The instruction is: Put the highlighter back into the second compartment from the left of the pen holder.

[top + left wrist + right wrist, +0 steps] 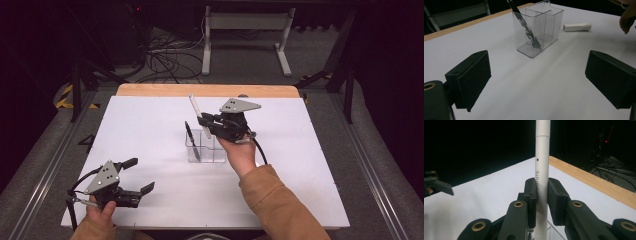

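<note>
1. A white table [150,150] stands in a dark room.
2. The right gripper [209,121] clamps an upright white pen [541,170] above the clear holder [206,148], which holds a black pen [192,141].
3. The left gripper [136,175], jaws wide and empty, rests near the table's front edge.

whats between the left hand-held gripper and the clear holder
Nothing: in the left gripper view, bare white table runs from the open left hand-held gripper to the clear holder.
</note>
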Action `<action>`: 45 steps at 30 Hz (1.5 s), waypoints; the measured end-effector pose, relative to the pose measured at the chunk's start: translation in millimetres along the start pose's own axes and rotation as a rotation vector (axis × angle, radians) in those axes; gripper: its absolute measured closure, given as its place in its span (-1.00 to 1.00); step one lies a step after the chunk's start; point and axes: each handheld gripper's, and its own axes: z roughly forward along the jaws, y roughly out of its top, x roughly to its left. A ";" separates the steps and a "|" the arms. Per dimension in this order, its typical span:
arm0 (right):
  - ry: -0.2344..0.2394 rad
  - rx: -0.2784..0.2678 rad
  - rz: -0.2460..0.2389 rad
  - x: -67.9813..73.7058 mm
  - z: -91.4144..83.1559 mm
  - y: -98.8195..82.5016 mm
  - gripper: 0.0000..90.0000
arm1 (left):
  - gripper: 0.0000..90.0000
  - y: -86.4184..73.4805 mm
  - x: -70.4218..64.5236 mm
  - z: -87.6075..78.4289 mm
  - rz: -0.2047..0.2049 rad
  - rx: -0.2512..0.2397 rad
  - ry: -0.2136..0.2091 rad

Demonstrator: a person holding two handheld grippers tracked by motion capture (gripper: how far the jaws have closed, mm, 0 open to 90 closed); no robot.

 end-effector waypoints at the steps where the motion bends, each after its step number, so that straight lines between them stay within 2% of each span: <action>1: -0.006 0.002 0.003 -0.5 0.2 -0.3 0.73 | -0.85 0.0 0.0 0.0 0.000 0.000 0.000; 3: -0.026 0.013 0.006 -2.6 1.2 -1.3 0.73 | -0.85 0.0 0.0 -0.1 0.000 0.000 0.000; 5: -0.036 0.019 0.029 -5.8 1.8 -2.5 0.73 | -0.85 0.1 0.3 -0.4 0.008 0.002 0.002; 8: -0.036 0.018 0.061 -9.5 1.9 -3.8 0.73 | -0.85 0.1 0.3 -0.6 0.007 0.002 0.002; 15: -0.038 0.030 0.068 -9.5 4.6 -5.8 0.73 | -0.85 0.2 0.6 -0.9 0.013 0.004 0.005; 21: -0.030 0.066 0.101 -9.3 8.6 -10.7 0.73 | -0.85 0.1 0.7 -1.5 0.013 0.004 0.006; 30: -0.034 0.082 0.110 -9.9 13.3 -24.8 0.73 | -0.85 0.0 0.2 -1.2 0.011 0.002 0.008; 45: -0.025 0.107 0.113 -7.4 15.2 -36.7 0.73 | -0.85 0.2 0.4 -1.6 0.017 0.005 0.008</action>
